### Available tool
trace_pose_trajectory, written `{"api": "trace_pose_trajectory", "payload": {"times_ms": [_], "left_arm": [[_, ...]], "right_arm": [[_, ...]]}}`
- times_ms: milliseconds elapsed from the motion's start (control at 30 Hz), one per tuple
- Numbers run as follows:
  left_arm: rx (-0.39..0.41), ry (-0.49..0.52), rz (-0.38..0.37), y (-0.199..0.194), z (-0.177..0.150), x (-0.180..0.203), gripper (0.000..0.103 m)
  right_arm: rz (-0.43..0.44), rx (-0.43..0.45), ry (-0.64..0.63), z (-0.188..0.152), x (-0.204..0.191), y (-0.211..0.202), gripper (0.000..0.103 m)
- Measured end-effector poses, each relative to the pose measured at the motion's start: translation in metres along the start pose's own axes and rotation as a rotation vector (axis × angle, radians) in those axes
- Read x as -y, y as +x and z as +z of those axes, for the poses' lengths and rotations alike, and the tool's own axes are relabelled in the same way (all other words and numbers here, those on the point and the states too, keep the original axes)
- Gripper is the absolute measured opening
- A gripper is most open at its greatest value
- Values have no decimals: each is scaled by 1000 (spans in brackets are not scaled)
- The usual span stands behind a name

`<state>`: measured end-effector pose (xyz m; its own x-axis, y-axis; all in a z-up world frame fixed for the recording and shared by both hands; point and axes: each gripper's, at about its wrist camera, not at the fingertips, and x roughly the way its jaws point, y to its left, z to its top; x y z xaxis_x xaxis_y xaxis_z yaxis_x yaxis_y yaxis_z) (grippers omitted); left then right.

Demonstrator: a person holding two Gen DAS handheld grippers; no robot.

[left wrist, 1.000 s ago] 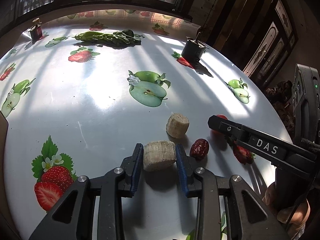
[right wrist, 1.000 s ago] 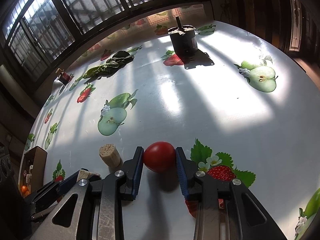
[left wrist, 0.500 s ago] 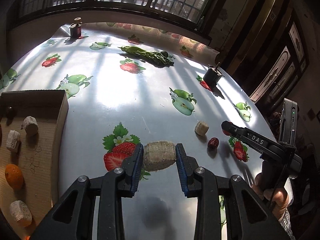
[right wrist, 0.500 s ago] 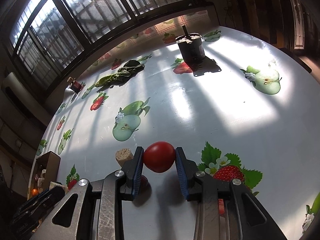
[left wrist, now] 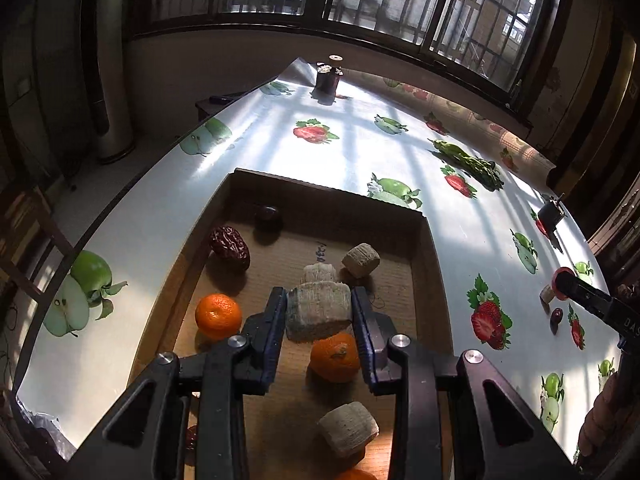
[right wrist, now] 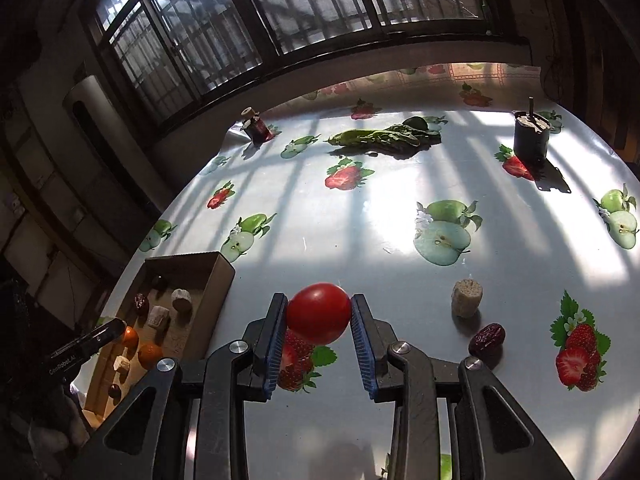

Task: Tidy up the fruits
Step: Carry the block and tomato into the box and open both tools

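Observation:
My left gripper [left wrist: 319,314] is shut on a pale corn cob piece [left wrist: 318,310] and hangs over the open cardboard box [left wrist: 434,264]. Inside the box lie two oranges [left wrist: 218,315], a red date [left wrist: 231,243], a dark round fruit [left wrist: 267,214] and several more cob pieces [left wrist: 361,260]. My right gripper [right wrist: 319,318] is shut on a red tomato [right wrist: 319,312], held above the table to the right of the box [right wrist: 218,284]. On the table to its right stand a cob piece [right wrist: 467,298] and a red date [right wrist: 487,338].
The round table [right wrist: 360,216] wears a glossy fruit-print cloth. At its far side lie leafy greens [right wrist: 384,136], a dark pot [right wrist: 530,138] and a small red jar [right wrist: 258,126]. The table edge [left wrist: 120,200] runs close along the box's left side. Windows stand behind.
Both grippers have swung left and risen with their loads. The left one now hangs over the box with the cob piece; the right one lifted the tomato off the table.

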<state>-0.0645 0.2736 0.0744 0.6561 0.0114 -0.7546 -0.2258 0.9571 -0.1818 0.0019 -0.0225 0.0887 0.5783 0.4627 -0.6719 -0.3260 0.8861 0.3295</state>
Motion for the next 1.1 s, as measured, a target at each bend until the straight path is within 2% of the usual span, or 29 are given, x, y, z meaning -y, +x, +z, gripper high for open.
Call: {"api": "trace_pose_trajectory", "payload": {"times_ms": [167,367,633,767,900,1033,1100], "left_arm": [[-45,17,29,21,14,-17,32],[-113,14,42,46,25,-31,32],[-171,-9,5,69,21,-37,32],[-171,-35,-8,70,20,-39,32],[-143,-52,-21,60,21,-40,43],[-93,-55,-29,36,22,-37,48],[-60,-48,-27,21,22,-33,57]], "right_arm": [[74,-82,-118,-9,-76,39,35],[76,-159,-242,-22,-133,87,35],[15,-226,-307,-32,-149,131,35],[8,-244,-304,-33,-148,139,35],[17,-247,-298,-33,-148,141,35],[14,-234,-307,-33,-149,136,37],[17,-217,-300,-31,-150,127,41]]}}
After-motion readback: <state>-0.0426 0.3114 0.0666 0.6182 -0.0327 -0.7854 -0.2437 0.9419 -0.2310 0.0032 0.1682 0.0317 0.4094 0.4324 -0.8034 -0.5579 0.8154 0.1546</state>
